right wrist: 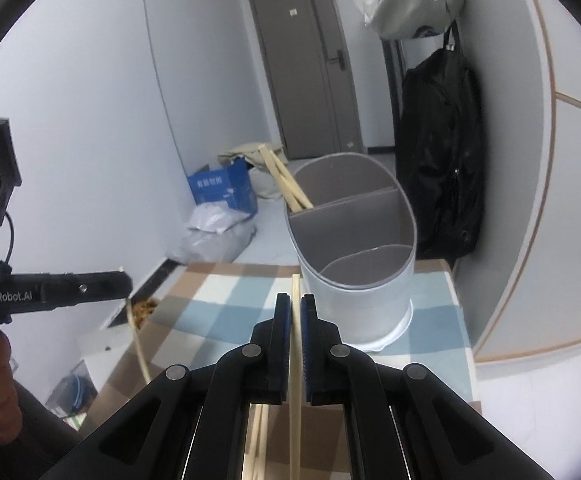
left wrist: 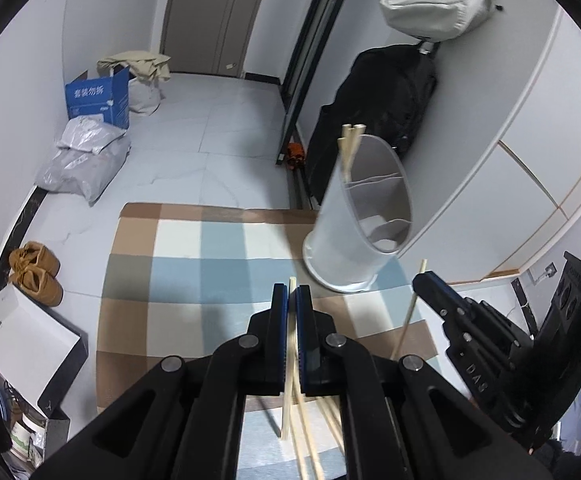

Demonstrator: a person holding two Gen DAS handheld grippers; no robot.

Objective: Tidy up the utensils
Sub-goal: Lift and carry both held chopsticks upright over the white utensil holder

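Observation:
A grey oval utensil holder [left wrist: 360,216] with three compartments stands on the checked cloth [left wrist: 194,264] at the table's far right; it also shows in the right wrist view [right wrist: 354,248]. Several wooden chopsticks [right wrist: 286,184] lean in its far compartment. My left gripper [left wrist: 291,292] is shut on a wooden chopstick [left wrist: 290,360], held above the cloth short of the holder. My right gripper [right wrist: 296,300] is shut on another chopstick [right wrist: 295,360] just before the holder's near wall. More chopsticks [left wrist: 314,440] lie on the cloth below.
The table stands against a white cabinet wall [left wrist: 530,152] on the right. A black bag [right wrist: 438,176] hangs behind the holder. On the floor are a blue box [left wrist: 98,98], plastic bags [left wrist: 82,160], brown shoes [left wrist: 36,272] and a white box [left wrist: 22,340].

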